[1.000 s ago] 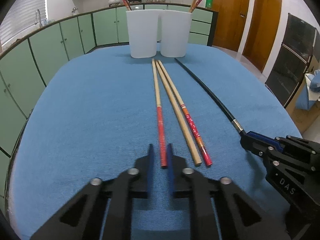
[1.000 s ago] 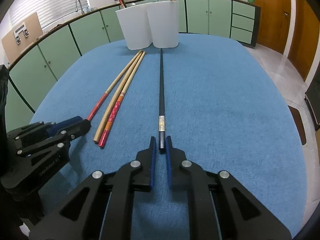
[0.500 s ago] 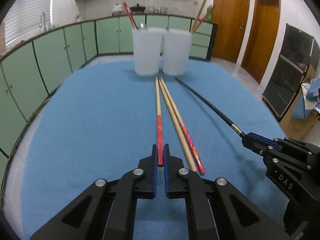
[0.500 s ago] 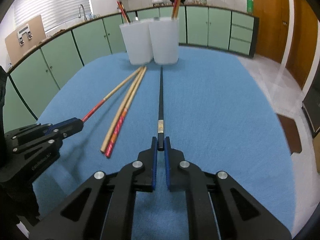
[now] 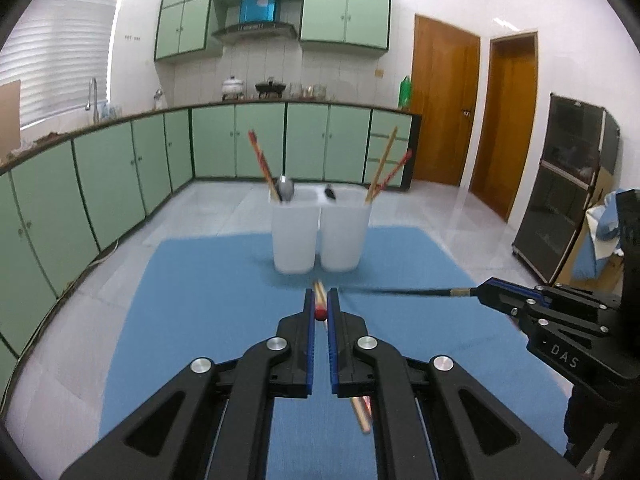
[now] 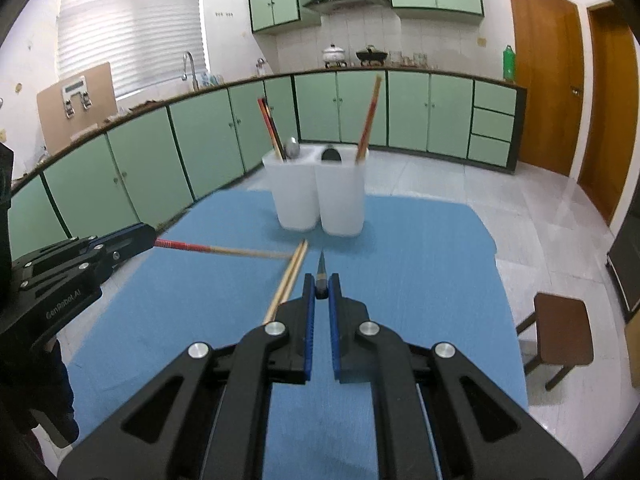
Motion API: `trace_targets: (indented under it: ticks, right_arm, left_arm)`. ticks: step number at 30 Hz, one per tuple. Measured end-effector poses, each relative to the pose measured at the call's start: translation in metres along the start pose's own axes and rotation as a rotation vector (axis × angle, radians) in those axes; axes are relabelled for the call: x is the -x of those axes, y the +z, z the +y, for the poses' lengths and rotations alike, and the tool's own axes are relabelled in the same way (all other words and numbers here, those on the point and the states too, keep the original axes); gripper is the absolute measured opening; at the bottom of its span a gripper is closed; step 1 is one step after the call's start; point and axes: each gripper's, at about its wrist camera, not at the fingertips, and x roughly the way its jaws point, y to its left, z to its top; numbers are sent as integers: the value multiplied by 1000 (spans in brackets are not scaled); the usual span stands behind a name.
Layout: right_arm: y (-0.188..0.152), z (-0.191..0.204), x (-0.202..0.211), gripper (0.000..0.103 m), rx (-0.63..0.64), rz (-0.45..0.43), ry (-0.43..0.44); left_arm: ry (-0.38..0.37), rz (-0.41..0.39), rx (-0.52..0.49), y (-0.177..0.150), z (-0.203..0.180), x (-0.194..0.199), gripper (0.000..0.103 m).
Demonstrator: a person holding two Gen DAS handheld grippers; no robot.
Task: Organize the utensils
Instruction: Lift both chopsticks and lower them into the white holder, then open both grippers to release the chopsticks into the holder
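Note:
My left gripper [image 5: 320, 312] is shut on a red-handled wooden chopstick [image 5: 320, 307] and holds it above the blue table; it shows from the side in the right wrist view [image 6: 224, 250]. My right gripper [image 6: 321, 290] is shut on a black chopstick [image 6: 321, 274], seen from the side in the left wrist view [image 5: 404, 291]. Two white holders, the left holder [image 5: 295, 236] and the right holder [image 5: 345, 236], stand at the table's far end with chopsticks and spoons in them. Two more chopsticks [image 6: 290, 278] lie on the cloth.
The blue cloth [image 6: 420, 280] covers the table. Green cabinets [image 5: 120, 176] run along the left and back. A wooden stool [image 6: 560, 328] stands on the floor to the right. A dark cabinet [image 5: 568, 184] stands at the far right.
Both grippers closed on their chopsticks and lifted them off the cloth. Both views now sit higher and look level towards the holders.

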Motion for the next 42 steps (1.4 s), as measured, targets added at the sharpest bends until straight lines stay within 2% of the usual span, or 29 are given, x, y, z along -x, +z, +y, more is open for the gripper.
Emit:
trace_targets:
  ticks: [8,14,21,27,31,37,40,42]
  right_arm:
    - [62,-2,7,6,35,-62,51]
    - [103,-2,0,6,64,-68,66]
    - [148,-14,-3,6,35,-89,108]
    - [197,-24,1,6,31,-176,93]
    - [232,-30,-2,6,33,-236,75]
    - [264,-40,-28,6,43,-281,30]
    - [264,-46,-52,6,38,-275,13]
    - [261,-53,-73,6,19,-238,12]
  left_arm:
    - [-38,-62,-39,53,2,-8,6]
    - [-60,-64,-66,79,-2,-24,6]
    - [-84,-87,-55,104,0,-32,6]
    - [-75,-162,-67,146,-1,-35,6]
    - [-64,-249,-68,186,-3,-36,6]
    - [-32,-318,-75,224,-2,-57,6]
    - [-22,-296,-68,227,1,-79,6]
    - [-20,-267,-59,223,5,-95,5]
